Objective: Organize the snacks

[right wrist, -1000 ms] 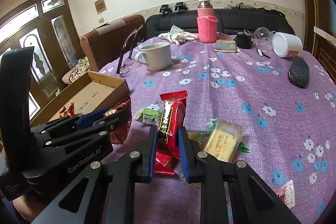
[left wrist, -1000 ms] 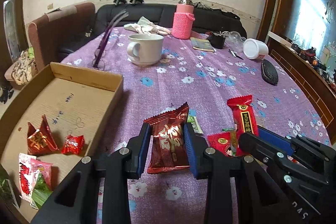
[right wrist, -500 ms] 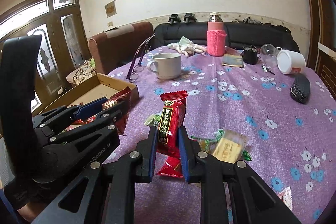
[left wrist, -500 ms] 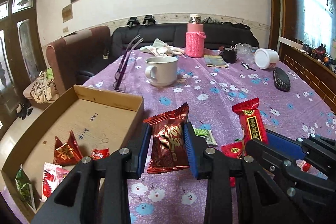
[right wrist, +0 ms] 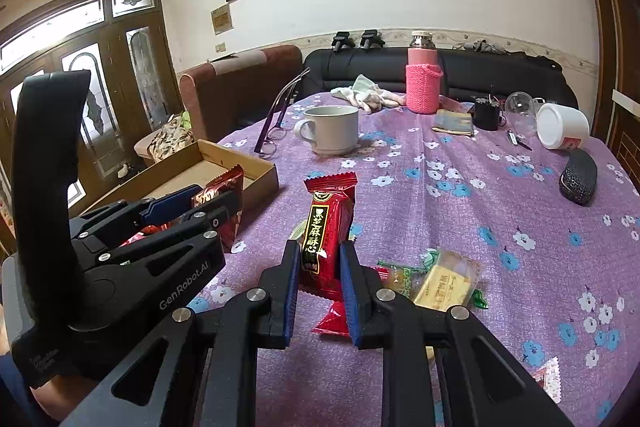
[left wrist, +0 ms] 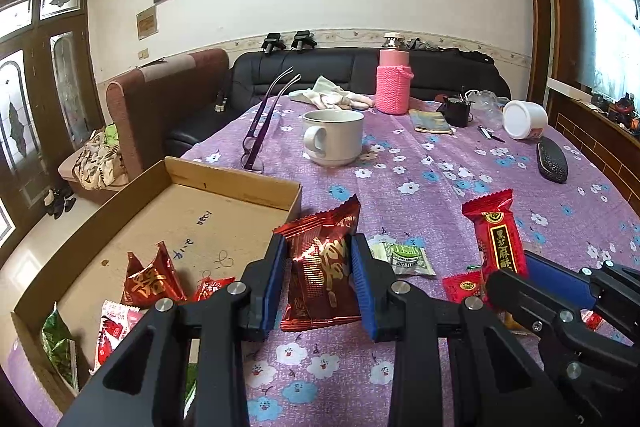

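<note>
Left claw (left wrist: 319, 283) is clamped on a dark red foil pack (left wrist: 322, 277), blue pads pinching both its sides, pack lifted clear of the purple cloth (left wrist: 440, 195) and poking up toward 12 o'clock. Right claw (right wrist: 320, 281) is squeezing a red bar (right wrist: 326, 233), upright between its pads, off the table too. At 9 o'clock of the left claw sits the cardboard box (left wrist: 236, 179), with a red pouch (left wrist: 150, 277), a small red sweet (left wrist: 210, 287), a pink-white pack (left wrist: 112, 327) and a green pack (left wrist: 58, 343) lying in its near end. On the cloth, a green sachet (left wrist: 402, 257) lies at 3 o'clock of the foil pack, and a yellow wafer pack (right wrist: 444, 281) lies at 3 o'clock of the right claw. Far off at 12 o'clock stands a white mug (left wrist: 334, 137), with a pink flask (left wrist: 394, 83) beyond it
</note>
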`<act>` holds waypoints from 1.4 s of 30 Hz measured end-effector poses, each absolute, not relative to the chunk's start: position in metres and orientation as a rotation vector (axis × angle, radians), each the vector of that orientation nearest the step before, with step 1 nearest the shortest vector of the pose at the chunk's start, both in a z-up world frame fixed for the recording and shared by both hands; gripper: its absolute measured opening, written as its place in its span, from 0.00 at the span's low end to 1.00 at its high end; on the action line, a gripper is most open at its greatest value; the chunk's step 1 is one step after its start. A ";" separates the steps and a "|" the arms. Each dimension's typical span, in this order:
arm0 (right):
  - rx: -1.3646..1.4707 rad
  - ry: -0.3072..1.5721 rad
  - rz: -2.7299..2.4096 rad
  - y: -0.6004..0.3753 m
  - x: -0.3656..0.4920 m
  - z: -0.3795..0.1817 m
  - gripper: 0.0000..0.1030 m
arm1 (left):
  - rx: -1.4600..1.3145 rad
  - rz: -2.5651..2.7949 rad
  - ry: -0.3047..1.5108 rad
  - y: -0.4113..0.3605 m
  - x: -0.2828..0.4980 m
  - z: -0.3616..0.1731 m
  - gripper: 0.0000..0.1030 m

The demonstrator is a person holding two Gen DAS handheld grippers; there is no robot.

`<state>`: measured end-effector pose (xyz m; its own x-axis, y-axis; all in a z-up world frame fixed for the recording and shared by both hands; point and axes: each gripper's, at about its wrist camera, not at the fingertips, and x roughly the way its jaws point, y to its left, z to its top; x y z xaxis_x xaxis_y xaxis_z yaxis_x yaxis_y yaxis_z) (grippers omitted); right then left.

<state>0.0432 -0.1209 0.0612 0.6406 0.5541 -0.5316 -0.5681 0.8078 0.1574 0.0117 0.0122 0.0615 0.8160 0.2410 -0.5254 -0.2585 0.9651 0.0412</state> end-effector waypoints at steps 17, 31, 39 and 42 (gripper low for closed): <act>0.011 0.600 0.637 -0.127 0.046 0.063 0.21 | -0.081 0.193 0.619 0.015 0.006 0.059 0.31; 0.091 0.626 0.617 -0.140 0.055 0.065 0.21 | -0.163 0.124 0.833 0.020 0.034 0.029 0.53; 0.095 0.631 0.619 -0.142 0.054 0.065 0.21 | -0.196 0.180 0.876 0.032 0.058 0.024 0.63; 0.092 0.631 0.619 -0.141 0.054 0.065 0.21 | -0.158 0.205 0.861 0.032 0.066 0.023 0.55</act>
